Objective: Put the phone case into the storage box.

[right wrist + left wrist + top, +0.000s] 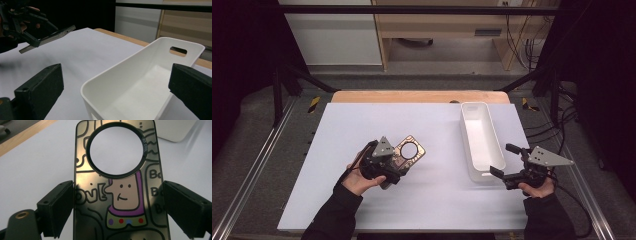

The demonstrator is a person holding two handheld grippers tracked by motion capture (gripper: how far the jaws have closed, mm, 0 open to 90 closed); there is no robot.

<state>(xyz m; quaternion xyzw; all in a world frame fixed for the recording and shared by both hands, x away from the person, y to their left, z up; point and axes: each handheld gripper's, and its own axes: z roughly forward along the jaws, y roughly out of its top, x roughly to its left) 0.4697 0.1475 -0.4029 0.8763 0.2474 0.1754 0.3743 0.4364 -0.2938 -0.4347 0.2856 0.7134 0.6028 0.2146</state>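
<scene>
Left gripper view looks along the left hand-held gripper point(117, 205), whose two black jaws press on the long edges of a flat, glossy dark phone case printed with a cartoon figure and pierced by a large round hole point(117, 195); the case is held clear above the white tabletop point(37, 162). The grip takes only the thin edges, so the slick case could probably twist or slip out if it is swung quickly toward the long white plastic bin point(479, 142). The right hand-held gripper point(510, 161) hovers empty, jaws wide, by the bin's near end and might nudge it. Right gripper view shows the case tilted in the air point(47, 38) and the bin's handle slot, which the high view misses; only the left gripper view shows the printed figure.
</scene>
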